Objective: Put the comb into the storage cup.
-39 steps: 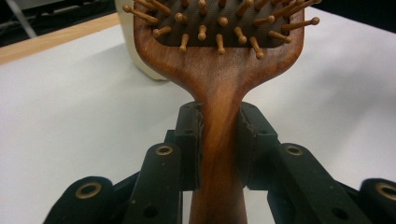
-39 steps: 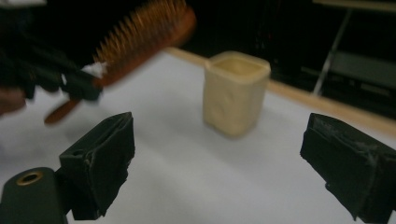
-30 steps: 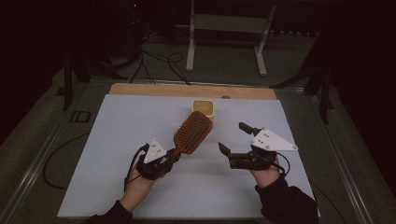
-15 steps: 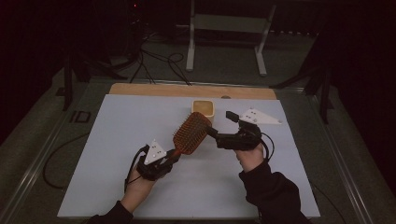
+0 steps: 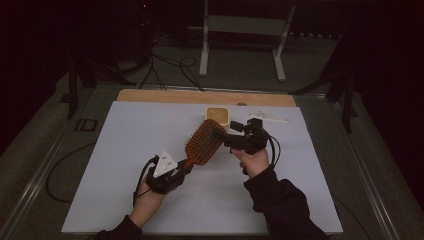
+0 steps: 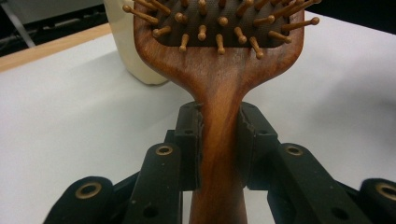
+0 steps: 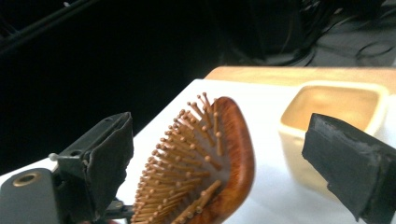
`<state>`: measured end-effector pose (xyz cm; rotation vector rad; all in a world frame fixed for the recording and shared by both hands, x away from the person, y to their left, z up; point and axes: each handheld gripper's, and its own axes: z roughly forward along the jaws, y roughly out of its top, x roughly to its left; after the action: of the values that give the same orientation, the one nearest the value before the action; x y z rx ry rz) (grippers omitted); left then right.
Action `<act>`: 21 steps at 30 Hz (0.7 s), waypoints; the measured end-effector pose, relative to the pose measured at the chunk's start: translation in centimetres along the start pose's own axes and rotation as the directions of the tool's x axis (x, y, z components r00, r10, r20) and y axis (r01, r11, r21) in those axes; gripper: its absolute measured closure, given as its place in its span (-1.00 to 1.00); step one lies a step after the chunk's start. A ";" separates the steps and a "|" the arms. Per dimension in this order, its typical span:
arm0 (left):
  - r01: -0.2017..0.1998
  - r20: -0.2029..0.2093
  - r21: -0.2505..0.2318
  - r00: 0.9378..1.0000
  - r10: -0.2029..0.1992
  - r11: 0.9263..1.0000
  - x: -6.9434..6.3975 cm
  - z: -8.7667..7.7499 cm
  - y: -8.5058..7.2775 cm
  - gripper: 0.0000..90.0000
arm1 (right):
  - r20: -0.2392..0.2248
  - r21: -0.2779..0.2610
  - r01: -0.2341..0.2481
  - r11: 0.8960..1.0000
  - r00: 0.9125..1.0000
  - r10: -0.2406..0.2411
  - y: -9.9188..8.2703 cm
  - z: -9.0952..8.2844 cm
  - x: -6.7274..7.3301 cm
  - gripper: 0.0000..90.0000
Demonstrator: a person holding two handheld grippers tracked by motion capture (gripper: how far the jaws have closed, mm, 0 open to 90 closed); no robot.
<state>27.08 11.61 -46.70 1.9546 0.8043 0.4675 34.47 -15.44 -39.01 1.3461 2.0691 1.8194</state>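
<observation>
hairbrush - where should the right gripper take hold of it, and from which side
Grip the hairbrush head across its smooth wooden edges, coming from its far tip. The left gripper already clamps the handle, and the pins cover the face. The right gripper stands open with the head between its jaws.

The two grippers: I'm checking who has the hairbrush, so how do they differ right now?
The left gripper is shut on the hairbrush handle, fingers pressing both sides; the right gripper is open, its fingers apart around the brush head without pressing it. The left sits nearer the person, the right farther up the table. Both are black and hand-held.
</observation>
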 end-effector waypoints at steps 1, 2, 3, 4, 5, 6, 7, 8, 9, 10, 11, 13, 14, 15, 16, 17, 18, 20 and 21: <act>0.000 0.000 0.000 1.000 0.000 1.000 0.0 0.0 0.0 0.63 | 0.000 0.000 0.000 1.000 1.000 0.000 0.0 0.0 0.0 -0.81; 0.002 -0.005 -0.005 1.000 -0.002 1.000 0.0 0.0 0.0 0.63 | -0.014 0.006 -0.020 1.000 1.000 0.020 -0.2 0.2 -0.1 -0.81; 0.003 -0.002 -0.005 1.000 -0.003 1.000 0.0 0.0 0.0 0.63 | -0.026 0.015 -0.037 0.999 0.999 0.037 -0.3 0.4 -0.2 -0.81; 0.003 -0.002 -0.005 1.000 -0.003 1.000 0.0 0.0 0.0 0.63 | -0.026 0.015 -0.037 0.999 0.999 0.037 -0.3 0.4 -0.2 -0.81; -0.003 -0.005 -0.006 1.000 0.003 1.000 0.0 0.0 0.0 0.63 | -0.039 0.025 -0.059 0.998 0.997 0.060 -0.5 0.5 -0.3 -0.81; 0.003 0.004 -0.007 1.000 -0.003 1.000 0.0 0.0 0.0 0.63 | -0.082 0.052 -0.091 0.994 0.992 0.095 -1.0 1.1 -0.3 -0.81; -0.002 -0.003 -0.009 1.000 0.002 1.000 -0.1 0.0 0.0 0.63 | -0.089 0.056 -0.097 0.994 0.991 0.102 -1.1 1.3 -0.4 -0.81; -0.002 -0.001 -0.011 1.000 0.002 1.000 -0.2 0.0 -0.1 0.63 | -0.094 0.066 -0.105 0.992 0.989 0.111 -1.2 1.5 -0.3 -0.80; -0.001 0.003 -0.010 1.000 0.001 1.000 -0.1 0.1 0.0 0.63 | -0.097 0.073 -0.114 0.991 0.988 0.121 -1.4 1.7 -0.3 -0.80; -0.006 -0.004 -0.012 1.000 0.006 1.000 -0.2 0.1 0.0 0.63 | -0.106 0.079 -0.125 0.989 0.985 0.133 -1.5 1.8 -0.3 -0.75; -0.004 -0.003 -0.015 1.000 0.004 1.000 -0.2 0.1 0.0 0.63 | -0.116 0.082 -0.135 0.987 0.983 0.144 -1.6 1.9 -0.4 -0.71; -0.006 -0.003 -0.016 1.000 0.006 1.000 -0.2 0.0 0.0 0.62 | -0.123 0.088 -0.155 0.984 0.979 0.165 -1.8 2.2 -0.4 -0.67; -0.010 -0.003 -0.018 1.000 0.010 1.000 -0.2 0.0 0.0 0.62 | -0.126 0.093 -0.161 0.983 0.977 0.172 -1.9 2.3 -0.4 -0.63; -0.011 -0.001 -0.018 1.000 0.011 1.000 -0.2 0.0 0.1 0.63 | -0.129 0.094 -0.164 0.982 0.976 0.176 -2.0 2.4 -0.4 -0.60; -0.015 -0.005 -0.023 1.000 0.015 1.000 -0.3 0.0 0.0 0.63 | -0.137 0.098 -0.171 0.980 0.973 0.184 -2.1 2.5 -0.3 -0.55; -0.014 -0.003 -0.026 1.000 0.014 1.000 -0.3 0.0 0.0 0.63 | -0.147 0.102 -0.172 0.980 0.972 0.186 -2.2 2.6 -0.3 -0.51; -0.016 0.000 -0.026 1.000 0.016 1.000 -0.4 0.0 0.0 0.62 | -0.147 0.104 -0.175 0.979 0.971 0.189 -2.3 2.6 -0.3 -0.46; -0.027 0.000 -0.024 1.000 0.027 0.999 -0.5 0.0 0.0 0.62 | -0.150 0.109 -0.173 0.979 0.971 0.188 -2.4 2.8 -0.2 -0.34; -0.025 0.008 -0.021 1.000 0.026 0.999 -0.5 0.1 0.0 0.62 | -0.144 0.106 -0.156 0.982 0.975 0.171 -2.5 2.9 -0.2 -0.27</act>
<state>26.80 11.19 -46.71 1.9487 0.7674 0.4809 34.85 -13.13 -41.96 1.4853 2.2052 1.9709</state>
